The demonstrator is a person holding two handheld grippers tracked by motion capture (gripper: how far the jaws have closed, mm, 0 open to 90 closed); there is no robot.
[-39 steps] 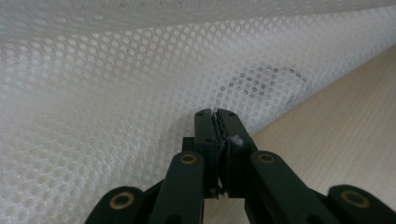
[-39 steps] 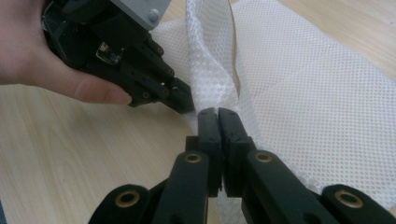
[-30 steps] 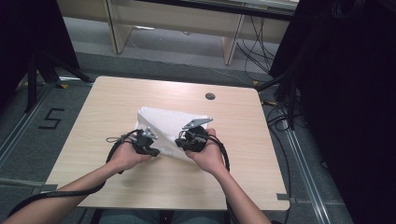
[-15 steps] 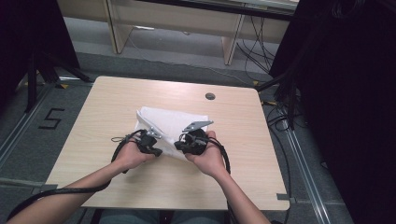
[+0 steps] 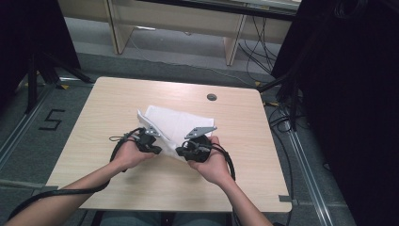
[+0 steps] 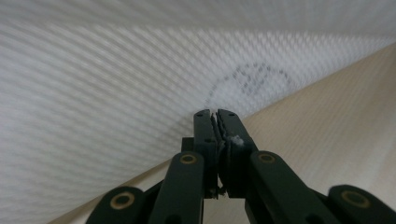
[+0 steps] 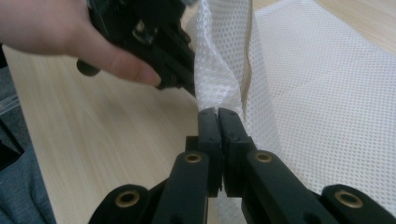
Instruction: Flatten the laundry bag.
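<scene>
White mesh cloth [image 5: 176, 125] pinched between both tools' jaws, table [image 5: 244, 117] beneath.

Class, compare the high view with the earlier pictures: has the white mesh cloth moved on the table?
Yes. The white mesh cloth, pinched by both grippers, has spread flatter toward the round hole in the table; its raised fold has dropped.

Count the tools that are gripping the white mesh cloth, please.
2. The left tool pinches the white mesh cloth at its near-left edge; the right tool pinches its near edge, beside the left one.
</scene>
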